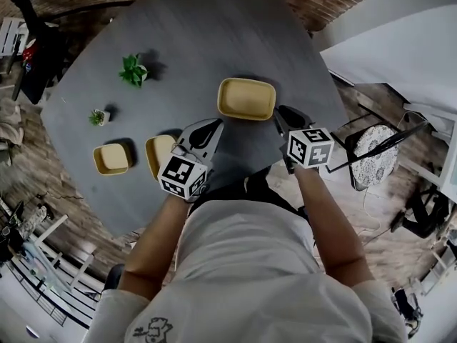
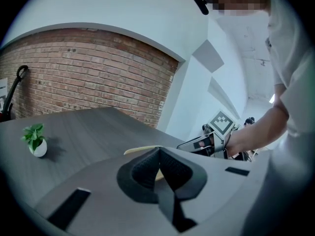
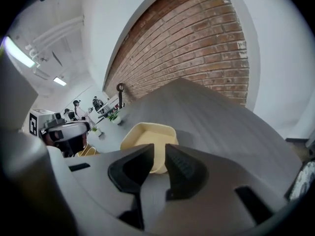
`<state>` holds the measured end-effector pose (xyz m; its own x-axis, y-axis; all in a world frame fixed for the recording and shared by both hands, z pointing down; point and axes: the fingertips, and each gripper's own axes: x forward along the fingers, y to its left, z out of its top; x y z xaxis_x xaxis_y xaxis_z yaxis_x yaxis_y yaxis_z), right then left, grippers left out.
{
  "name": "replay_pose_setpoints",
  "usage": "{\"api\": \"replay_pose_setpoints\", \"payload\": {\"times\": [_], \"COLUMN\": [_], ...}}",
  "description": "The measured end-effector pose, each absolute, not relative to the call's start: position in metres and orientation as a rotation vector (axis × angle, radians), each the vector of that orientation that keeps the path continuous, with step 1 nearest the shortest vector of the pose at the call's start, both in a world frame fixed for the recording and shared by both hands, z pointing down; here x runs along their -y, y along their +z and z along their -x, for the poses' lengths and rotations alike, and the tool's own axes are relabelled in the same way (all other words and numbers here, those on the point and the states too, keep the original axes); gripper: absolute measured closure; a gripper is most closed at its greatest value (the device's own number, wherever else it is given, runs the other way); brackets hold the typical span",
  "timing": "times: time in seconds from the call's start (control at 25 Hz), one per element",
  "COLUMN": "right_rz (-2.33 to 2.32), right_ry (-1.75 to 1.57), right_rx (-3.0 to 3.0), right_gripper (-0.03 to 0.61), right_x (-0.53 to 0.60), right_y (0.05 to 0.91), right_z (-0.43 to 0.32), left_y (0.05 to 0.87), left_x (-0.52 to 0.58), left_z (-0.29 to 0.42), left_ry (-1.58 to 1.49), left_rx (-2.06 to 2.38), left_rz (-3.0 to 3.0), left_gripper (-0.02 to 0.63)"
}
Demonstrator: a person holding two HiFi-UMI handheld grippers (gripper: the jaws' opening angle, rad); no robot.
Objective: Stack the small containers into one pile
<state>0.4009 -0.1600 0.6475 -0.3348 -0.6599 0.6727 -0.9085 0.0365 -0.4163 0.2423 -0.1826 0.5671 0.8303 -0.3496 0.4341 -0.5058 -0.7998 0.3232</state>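
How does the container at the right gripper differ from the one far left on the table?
The right container is larger and oblong; the left container is smaller, nearly square. The right one sits at the jaws of the right gripper; the left one stands apart, untouched. Both are yellow, empty, open side up.

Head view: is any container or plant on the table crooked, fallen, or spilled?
Nothing stands out. The large container, the left small container and the second small container, partly hidden by the left claw, sit flat on the table. The bigger plant and the smaller plant stand upright. Nothing is spilled.
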Motion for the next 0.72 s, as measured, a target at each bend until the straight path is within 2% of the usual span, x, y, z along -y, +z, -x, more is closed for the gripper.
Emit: {"api": "replay_pose_setpoints", "payload": {"times": [0.72], "right_rz": [-1.588], "right_ry": [1.391], "right_rx": [1.803], "right_gripper": [0.502], "right_x": [0.171], "right_y": [0.688], "right_z": [-0.402], "left_y": [0.59], "left_x": [0.194], "left_z": [-0.255], "left_ry": [0.508], "left_rx": [0.534], "left_rz": [-2.536], "left_gripper": [0.603]}}
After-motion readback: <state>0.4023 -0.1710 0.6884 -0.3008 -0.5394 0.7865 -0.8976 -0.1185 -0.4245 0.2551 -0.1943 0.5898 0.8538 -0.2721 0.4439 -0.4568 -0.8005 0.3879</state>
